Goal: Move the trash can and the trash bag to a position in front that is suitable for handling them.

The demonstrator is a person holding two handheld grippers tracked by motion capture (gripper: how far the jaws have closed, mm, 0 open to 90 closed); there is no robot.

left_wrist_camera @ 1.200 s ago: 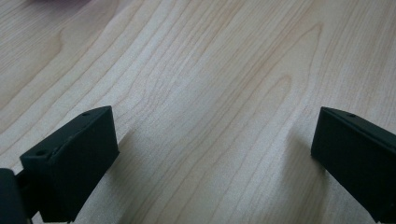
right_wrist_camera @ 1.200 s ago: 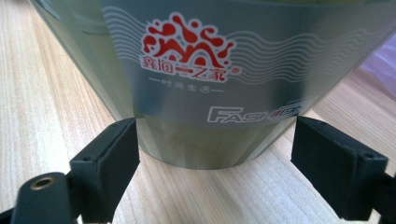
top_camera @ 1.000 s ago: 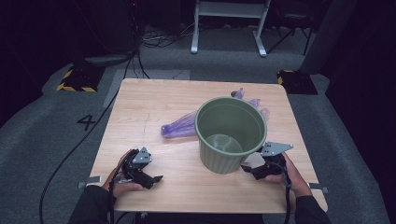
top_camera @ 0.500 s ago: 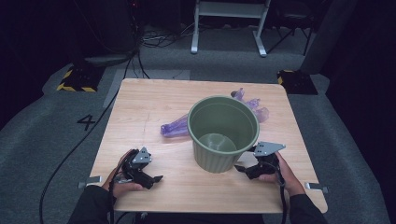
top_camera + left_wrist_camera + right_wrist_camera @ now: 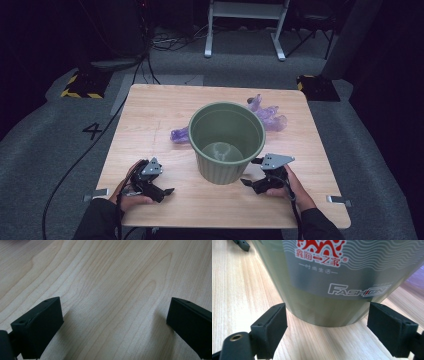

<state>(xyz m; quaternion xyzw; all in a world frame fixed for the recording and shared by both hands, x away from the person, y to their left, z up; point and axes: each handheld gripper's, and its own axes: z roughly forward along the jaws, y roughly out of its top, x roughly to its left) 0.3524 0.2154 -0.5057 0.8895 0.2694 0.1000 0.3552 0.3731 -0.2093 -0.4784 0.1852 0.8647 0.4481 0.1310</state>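
Note:
A green plastic bucket stands upright in the middle of the wooden table, with nothing inside that I can see. Crumpled purple plastic lies behind it, showing at its left and at its right. My right gripper is open right at the bucket's lower right side. In the right gripper view the bucket's printed wall sits just beyond the spread jaws of the right gripper. My left gripper rests open near the front left edge. In the left gripper view the left gripper is over bare wood.
The person's hands reach in from the table's front edge. Small metal brackets stick out at the front corners. Cables trail on the grey floor at the left. Yellow-black striped blocks and a white frame stand beyond the table.
The bucket has shifted left toward the table's middle, and my right gripper has moved left along with it. The left gripper has stayed where it was.

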